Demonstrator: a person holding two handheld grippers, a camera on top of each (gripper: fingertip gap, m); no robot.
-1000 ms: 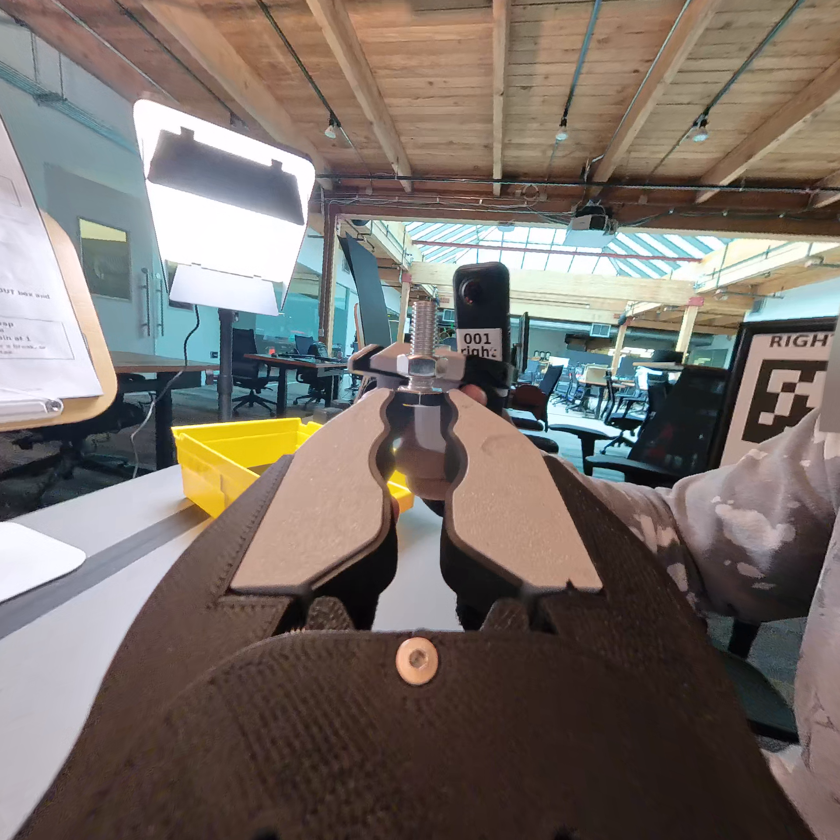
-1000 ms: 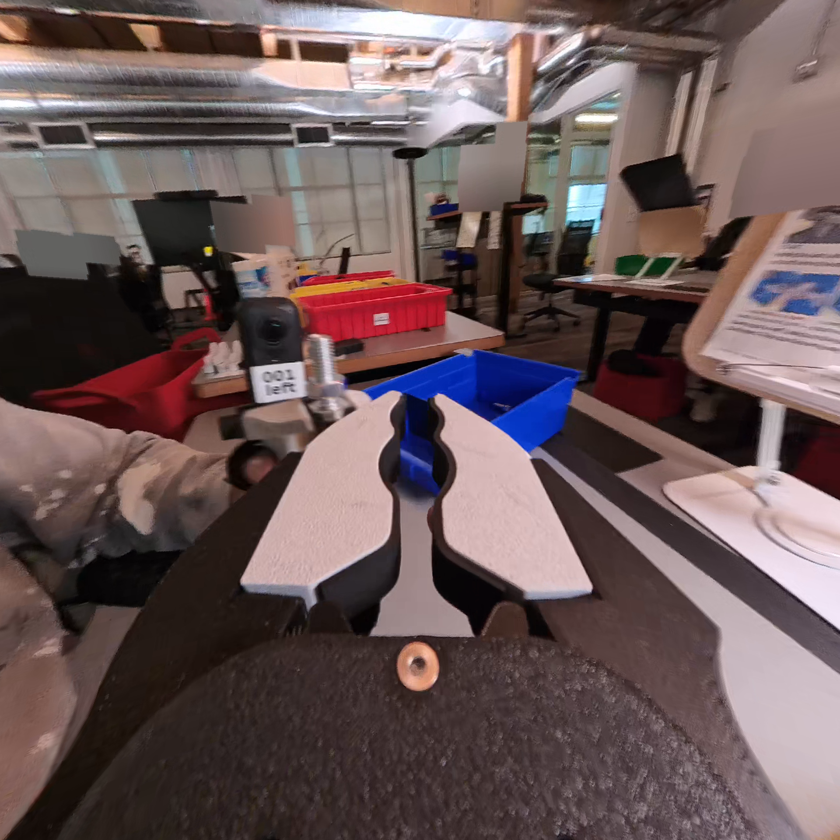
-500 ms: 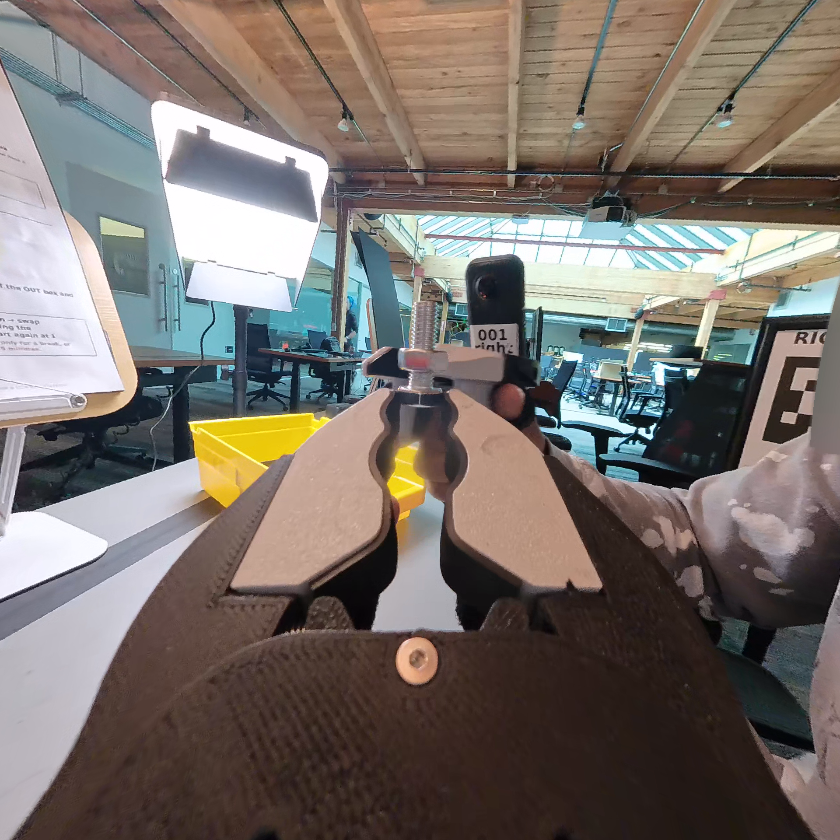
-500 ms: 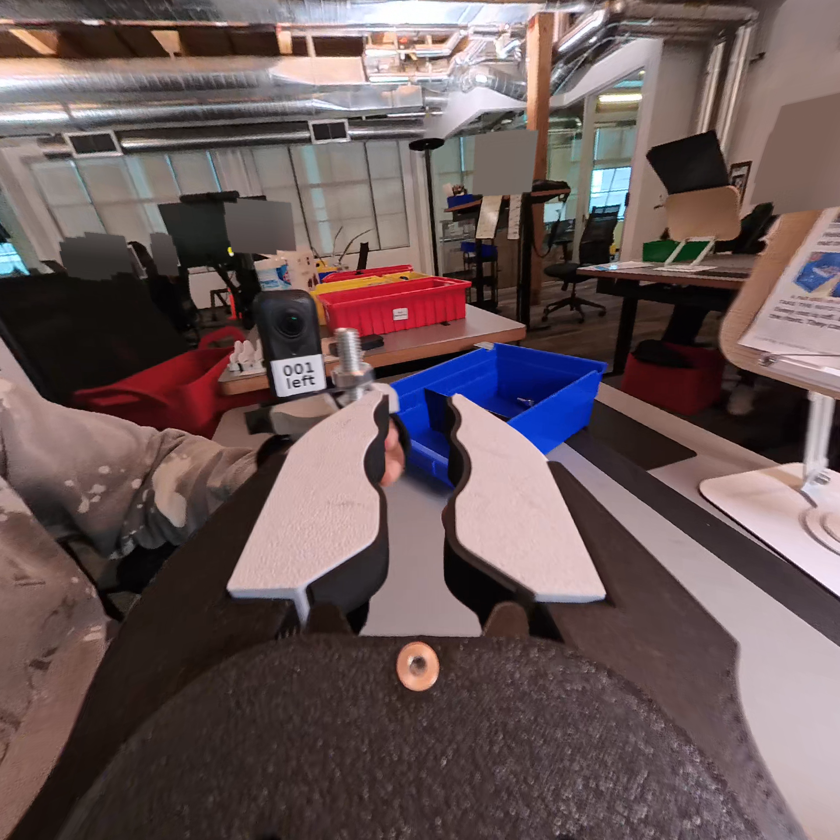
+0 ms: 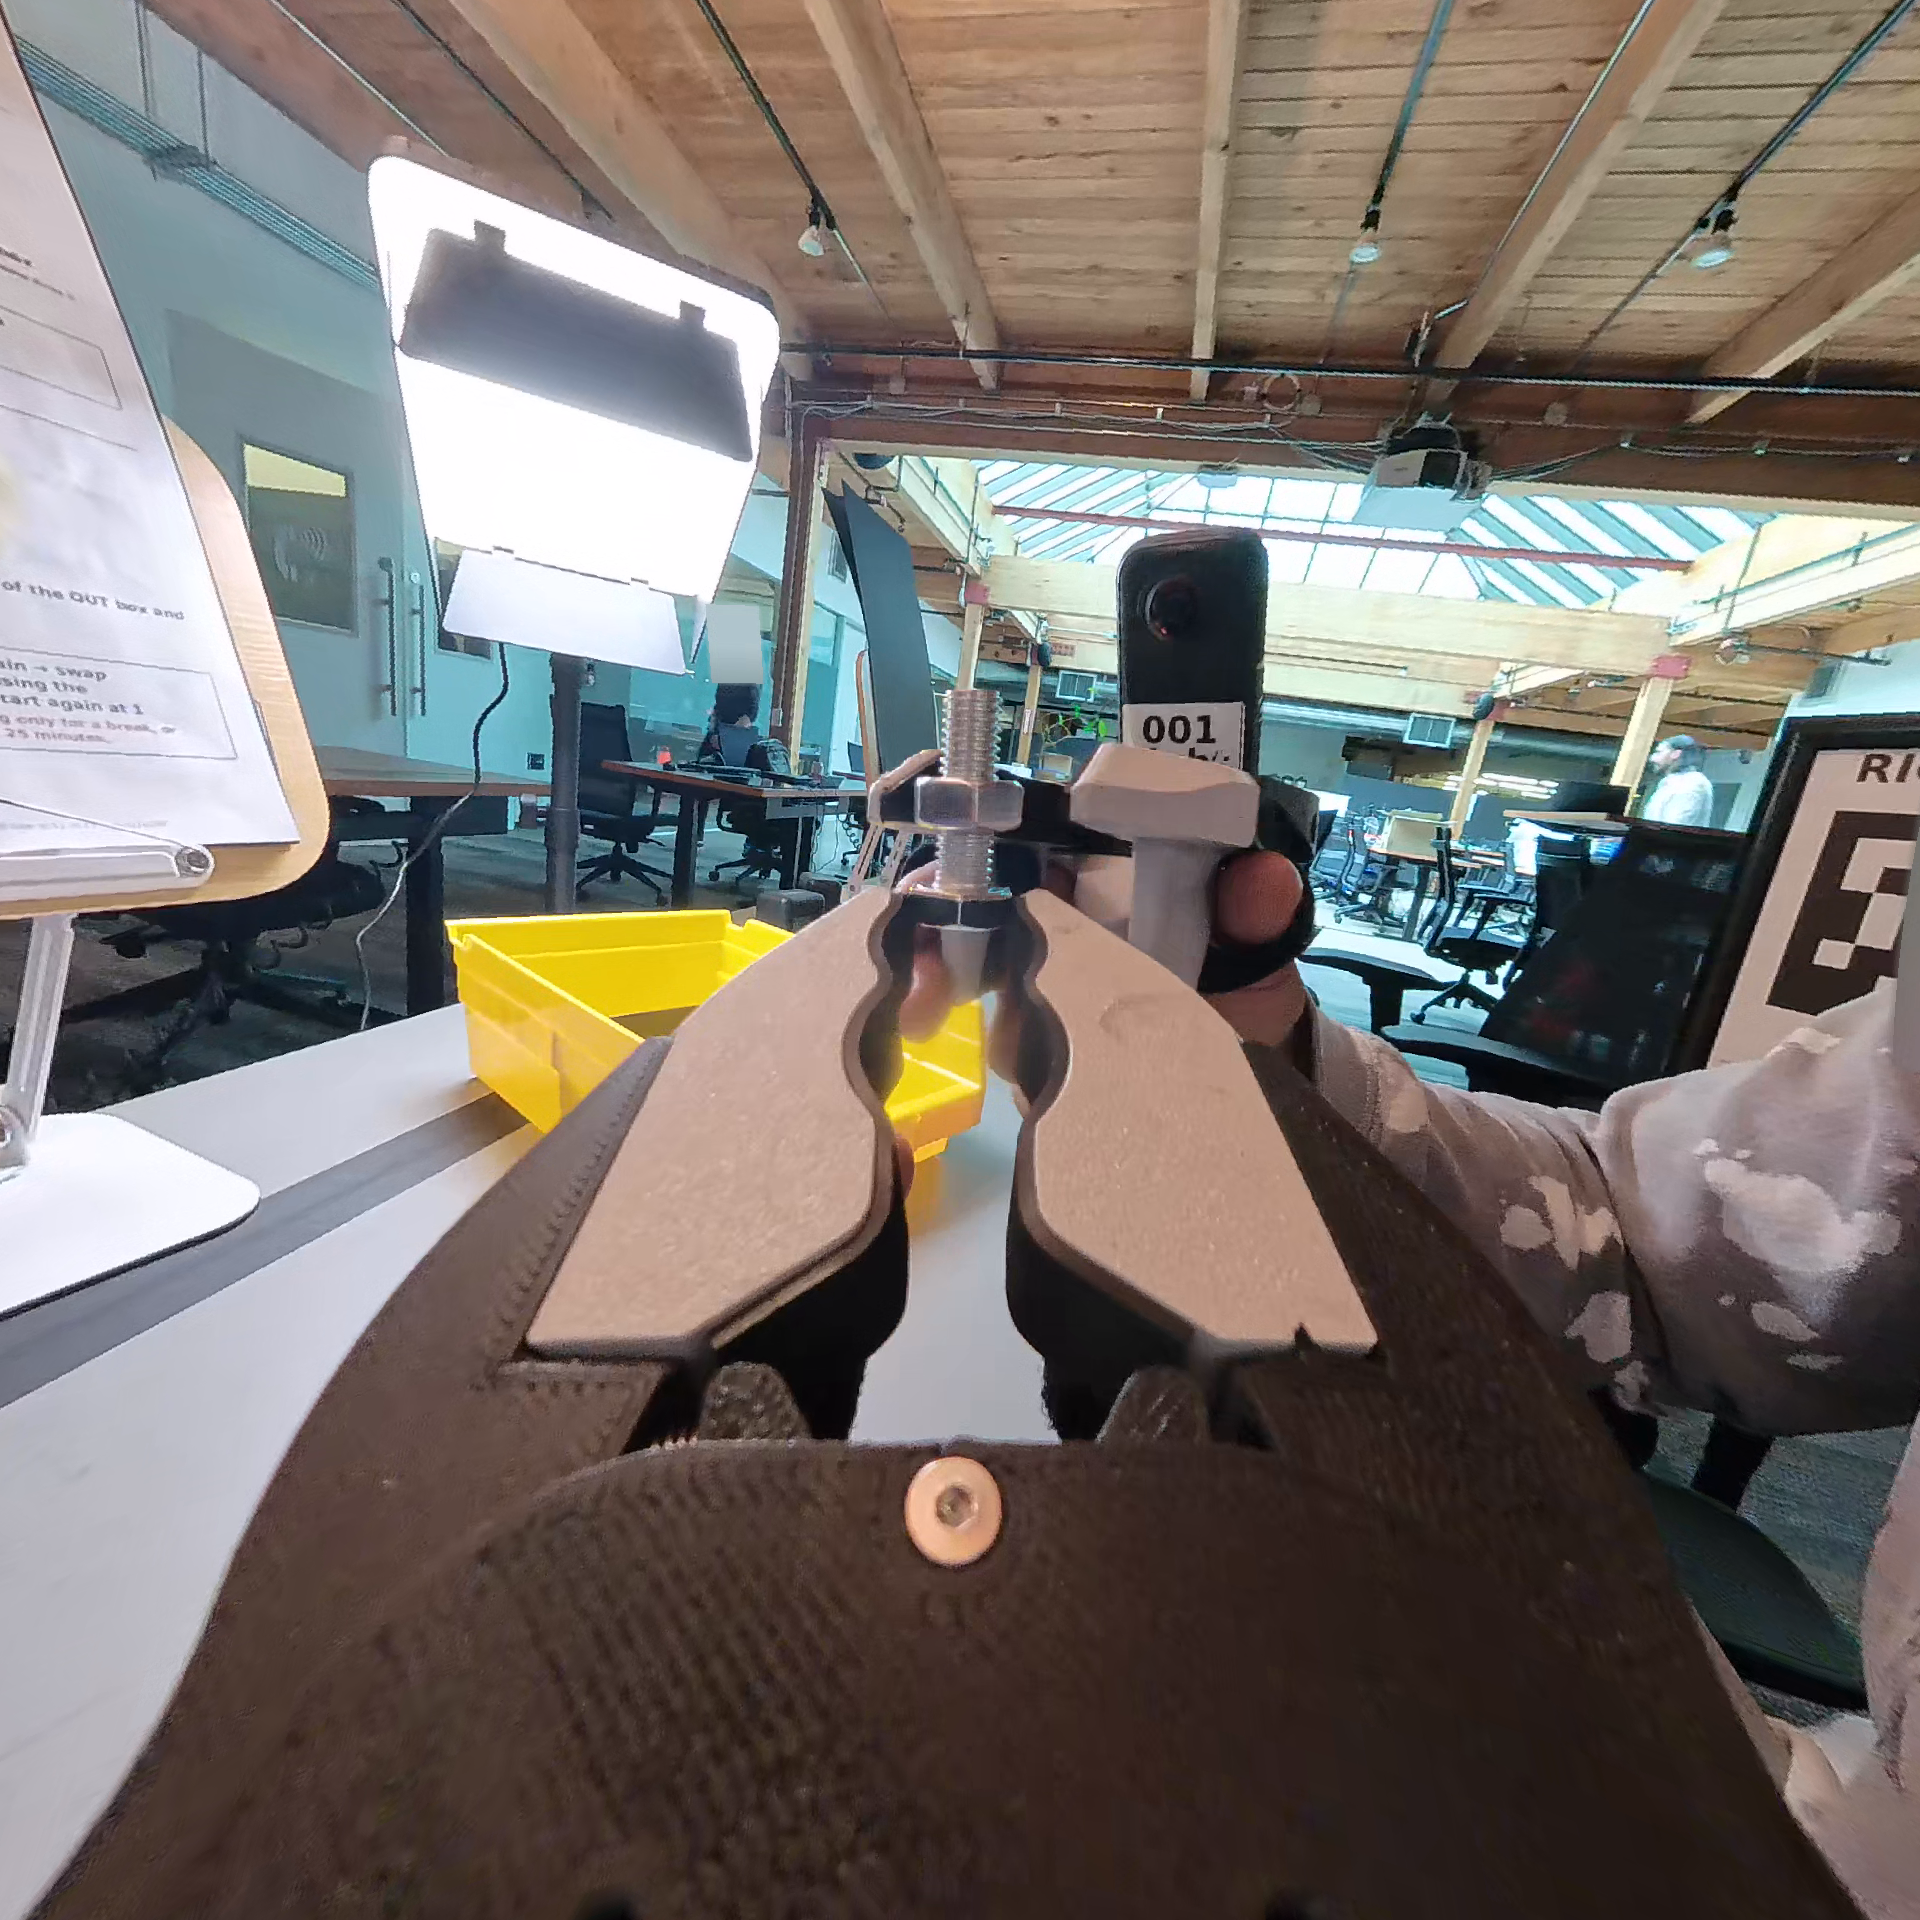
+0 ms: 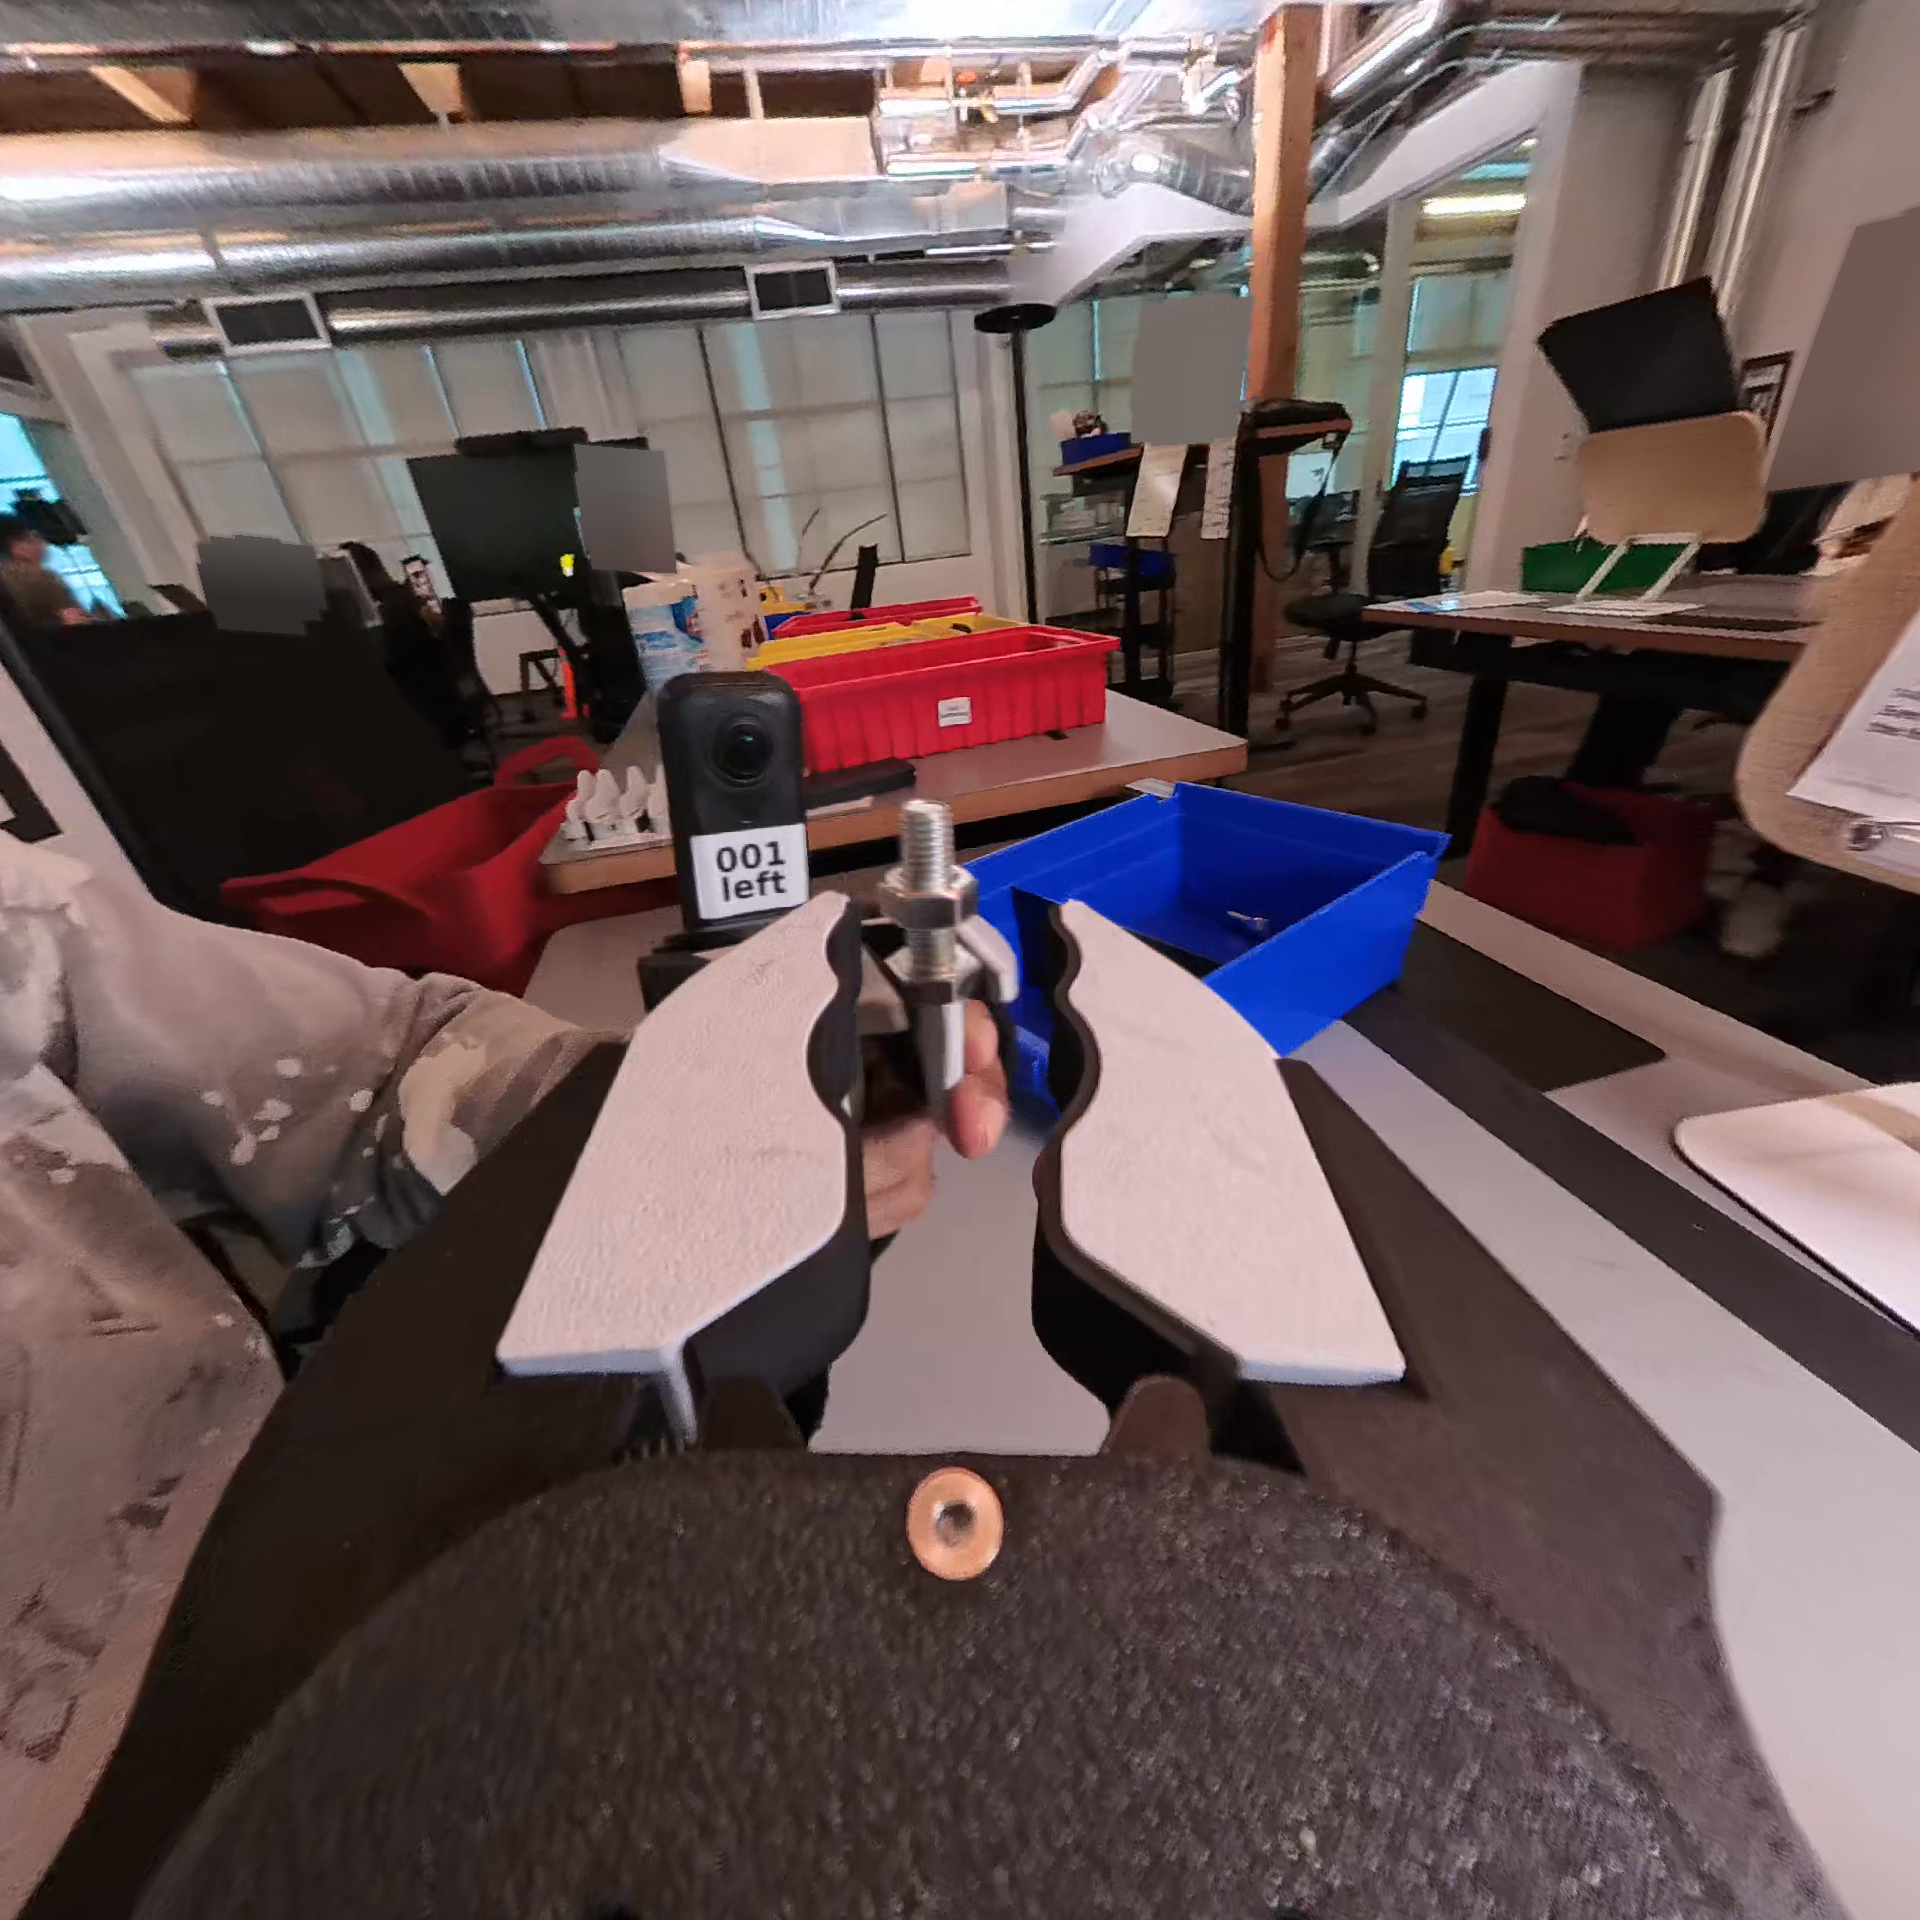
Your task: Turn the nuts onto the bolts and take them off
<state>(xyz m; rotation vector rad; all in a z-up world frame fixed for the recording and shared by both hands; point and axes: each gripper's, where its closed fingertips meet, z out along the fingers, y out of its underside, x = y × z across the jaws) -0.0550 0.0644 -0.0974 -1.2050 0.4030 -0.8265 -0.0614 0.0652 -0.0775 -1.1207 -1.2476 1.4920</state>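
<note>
Blue bin (image 6: 1247,914) holds a small bolt (image 6: 1247,921).

Silver bolt (image 5: 967,821) held upright, nut (image 5: 961,806) threaded on.
The threaded shank is pointed straight up, its head end hidden at the bottom; the hex nut (image 6: 927,897) is seated partway down the threads, with bare thread shown above and below.

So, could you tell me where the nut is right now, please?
The nut sits partway down the upright bolt, just above the left gripper tips clamping the bolt's lower end; in the right wrist view it stands ahead of the open right gripper.
</note>
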